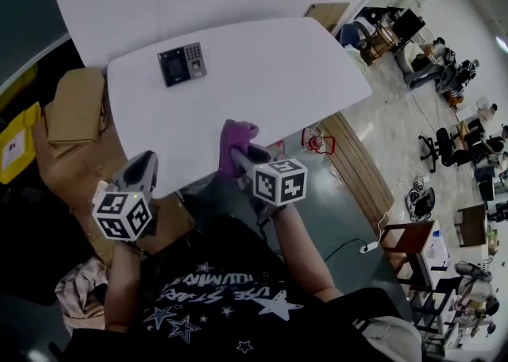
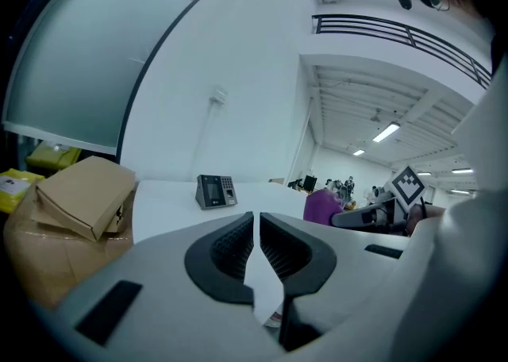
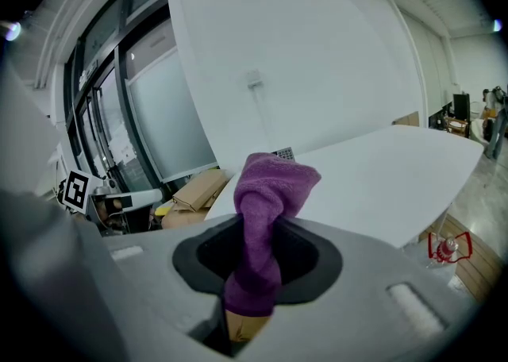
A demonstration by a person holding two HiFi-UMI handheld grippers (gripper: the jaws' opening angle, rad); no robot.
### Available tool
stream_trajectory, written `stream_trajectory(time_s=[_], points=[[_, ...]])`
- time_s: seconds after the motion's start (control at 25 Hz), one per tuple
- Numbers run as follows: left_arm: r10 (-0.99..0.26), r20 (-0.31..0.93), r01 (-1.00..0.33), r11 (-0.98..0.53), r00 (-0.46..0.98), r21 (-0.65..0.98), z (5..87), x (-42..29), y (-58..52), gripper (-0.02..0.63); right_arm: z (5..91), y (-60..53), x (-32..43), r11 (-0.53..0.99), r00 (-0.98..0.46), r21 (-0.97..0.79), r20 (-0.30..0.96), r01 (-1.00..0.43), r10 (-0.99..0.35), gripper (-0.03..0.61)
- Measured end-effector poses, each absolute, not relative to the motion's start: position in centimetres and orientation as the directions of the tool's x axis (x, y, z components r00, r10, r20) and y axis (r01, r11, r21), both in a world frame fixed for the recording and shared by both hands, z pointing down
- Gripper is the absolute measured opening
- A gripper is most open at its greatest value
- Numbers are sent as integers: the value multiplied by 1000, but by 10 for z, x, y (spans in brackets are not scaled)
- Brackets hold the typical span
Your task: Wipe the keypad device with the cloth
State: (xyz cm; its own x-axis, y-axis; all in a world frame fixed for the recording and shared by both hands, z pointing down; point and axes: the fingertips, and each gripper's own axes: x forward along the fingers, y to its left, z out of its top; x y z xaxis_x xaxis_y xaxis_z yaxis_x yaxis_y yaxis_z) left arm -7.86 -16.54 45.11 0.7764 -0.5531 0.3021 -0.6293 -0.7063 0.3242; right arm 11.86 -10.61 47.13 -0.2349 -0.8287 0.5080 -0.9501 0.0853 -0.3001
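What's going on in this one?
A person stands at the near edge of a white table with a tool in each hand. The right tool is shut on a purple cloth. The left tool is shut and empty. The keypad sits on the table's far side, well apart from the cloth, so wiping hasn't begun.

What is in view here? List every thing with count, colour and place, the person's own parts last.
table: one, white, centre of the head view.
keypad device: one, dark, on the table's far left part.
cloth: one, purple, clamped in the right gripper, over the table's near edge.
cardboard boxes: at least two, brown, stacked left of the table.
yellow container: one, at the far left edge.
office chairs: several, dark, on the floor far right.
left gripper: one, grey, jaws together, empty, at the table's near left corner.
right gripper: one, grey, shut on the cloth.
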Motion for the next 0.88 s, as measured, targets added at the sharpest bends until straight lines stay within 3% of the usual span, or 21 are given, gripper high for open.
stream_trajectory(time_s=[0.88], points=[[-688, 348, -771, -560, 637, 304, 461, -59, -265, 31, 485, -256, 146, 271, -414, -332, 510, -903, -754, 100]])
